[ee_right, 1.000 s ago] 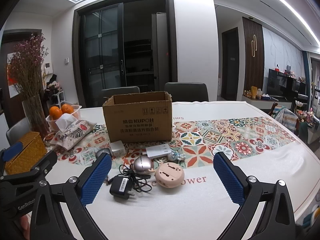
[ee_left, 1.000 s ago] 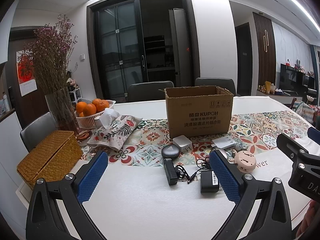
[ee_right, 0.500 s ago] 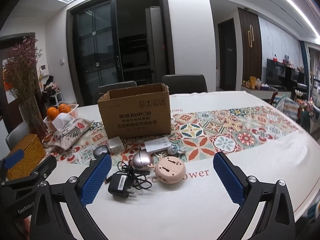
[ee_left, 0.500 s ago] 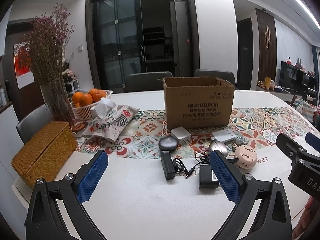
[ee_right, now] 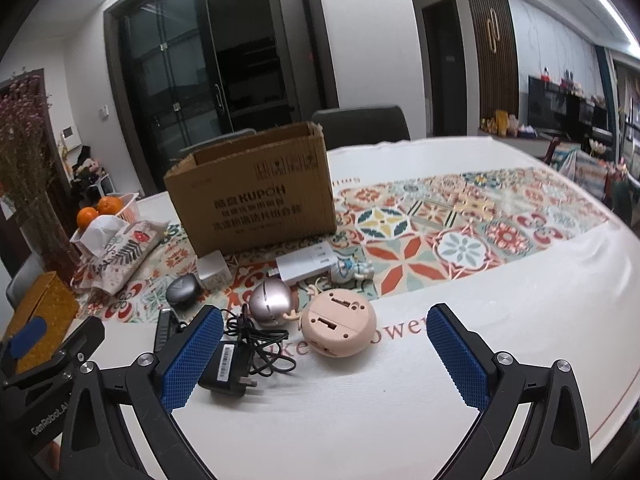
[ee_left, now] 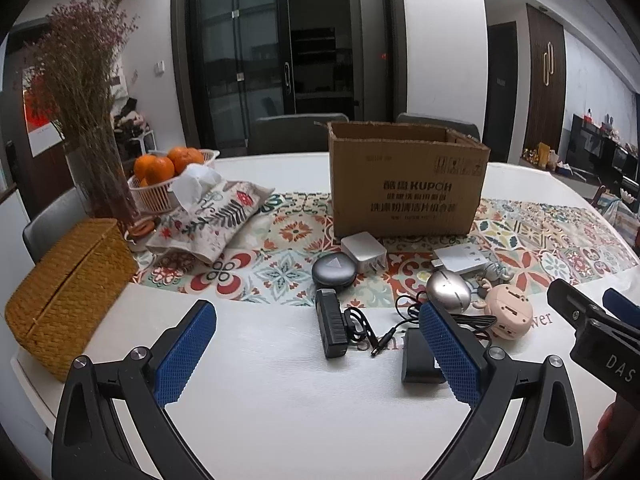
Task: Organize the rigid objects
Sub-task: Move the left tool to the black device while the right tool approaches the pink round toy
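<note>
An open cardboard box (ee_left: 408, 184) (ee_right: 256, 196) stands on the table runner. In front of it lie small objects: a white charger (ee_left: 363, 251), a grey round case (ee_left: 334, 270), a black block with cord (ee_left: 331, 328), a black adapter (ee_right: 226, 368), a silver egg-shaped item (ee_right: 270, 302), a pink round item (ee_right: 338, 328) and a white flat hub (ee_right: 306, 266). My left gripper (ee_left: 316, 350) is open and empty, hovering before the black block. My right gripper (ee_right: 326, 356) is open and empty, just short of the pink item.
A wicker box (ee_left: 68, 292) sits at the left edge. A fabric tissue pouch (ee_left: 212, 216), a basket of oranges (ee_left: 168, 176) and a vase of dried flowers (ee_left: 88, 120) stand behind it. Chairs stand beyond the table (ee_left: 280, 400).
Both grippers have moved forward and lower toward the small objects, which now look larger. Both stay open. Nothing on the table has moved.
</note>
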Action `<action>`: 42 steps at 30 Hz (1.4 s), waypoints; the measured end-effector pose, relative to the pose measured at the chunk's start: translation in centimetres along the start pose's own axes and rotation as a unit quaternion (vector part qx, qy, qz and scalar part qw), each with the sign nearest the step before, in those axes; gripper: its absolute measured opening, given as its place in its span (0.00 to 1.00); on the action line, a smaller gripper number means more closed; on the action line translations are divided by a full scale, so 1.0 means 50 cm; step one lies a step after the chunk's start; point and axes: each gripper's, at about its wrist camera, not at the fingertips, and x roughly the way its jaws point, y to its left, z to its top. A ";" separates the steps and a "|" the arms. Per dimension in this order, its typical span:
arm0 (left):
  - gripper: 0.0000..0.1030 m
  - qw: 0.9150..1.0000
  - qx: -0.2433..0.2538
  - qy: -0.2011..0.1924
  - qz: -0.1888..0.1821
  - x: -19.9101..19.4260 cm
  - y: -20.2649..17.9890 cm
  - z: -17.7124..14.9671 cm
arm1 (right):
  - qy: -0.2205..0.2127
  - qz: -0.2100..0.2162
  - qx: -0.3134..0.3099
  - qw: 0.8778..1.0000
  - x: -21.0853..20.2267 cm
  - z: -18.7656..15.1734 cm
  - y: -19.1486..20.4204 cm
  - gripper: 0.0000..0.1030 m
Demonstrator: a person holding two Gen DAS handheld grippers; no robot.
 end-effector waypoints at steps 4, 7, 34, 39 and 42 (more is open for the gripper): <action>1.00 1.000 -0.004 0.023 -0.004 0.038 -0.004 0.005 | 0.020 -0.003 0.012 1.000 0.037 0.003 -0.007 1.00; 1.00 0.999 -0.007 0.040 -0.005 0.066 -0.007 0.009 | 0.035 -0.007 0.019 0.999 0.062 0.006 -0.009 1.00; 0.86 0.979 -0.021 0.204 -0.025 0.281 -0.034 -0.020 | 0.179 -0.052 0.039 0.982 0.249 -0.004 -0.023 1.00; 0.76 0.976 -0.024 0.215 -0.030 0.296 -0.032 -0.028 | 0.190 -0.053 0.036 0.980 0.262 -0.010 -0.017 1.00; 0.66 0.974 -0.019 0.223 -0.023 0.304 -0.034 -0.031 | 0.196 -0.053 0.037 0.978 0.273 -0.012 -0.017 1.00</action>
